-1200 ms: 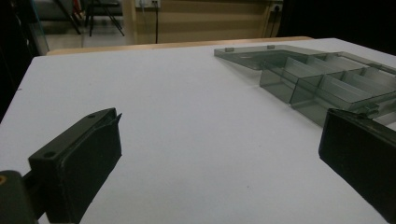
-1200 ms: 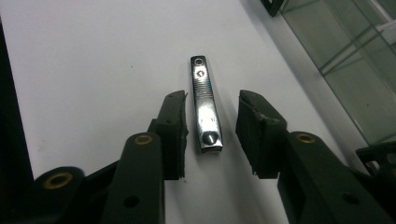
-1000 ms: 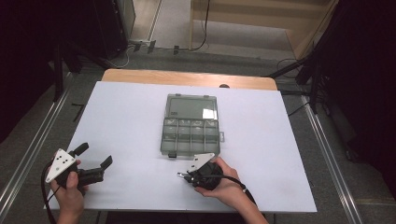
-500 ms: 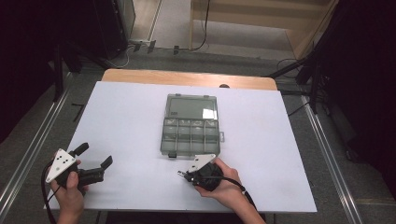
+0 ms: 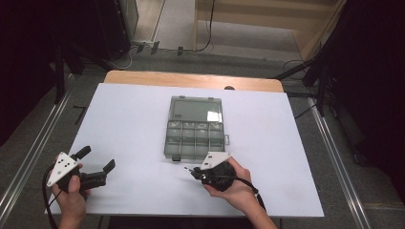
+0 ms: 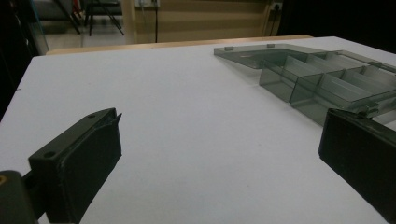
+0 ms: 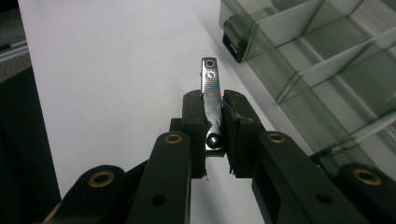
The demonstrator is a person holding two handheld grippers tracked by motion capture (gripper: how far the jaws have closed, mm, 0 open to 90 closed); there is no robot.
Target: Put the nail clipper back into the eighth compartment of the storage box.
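Observation:
A clear grey compartment box (image 5: 196, 128) lies open in the middle of the white table, its lid folded back toward the far side. Just in front of it, my right gripper (image 5: 191, 170) is shut on a small shiny metal piece (image 7: 210, 79) that looks like a nail clipper. The piece sticks out past the jaws, a little above the table and near the box's front latch (image 7: 235, 31). My left gripper (image 5: 98, 159) rests open and empty at the near left corner. In the left gripper view its jaws stand wide apart (image 6: 219, 126), and the box (image 6: 327, 79) lies off to the right.
The white tabletop (image 5: 129, 109) ends in a bare wooden strip (image 5: 191, 80) at the far edge. Metal rails (image 5: 334, 157) run along both sides of the table. Dark stands and cables sit on the floor beyond. Bare table lies between the two grippers.
My right gripper has risen a little off the table with the metal piece still between its jaws. The left gripper has stayed where it was.

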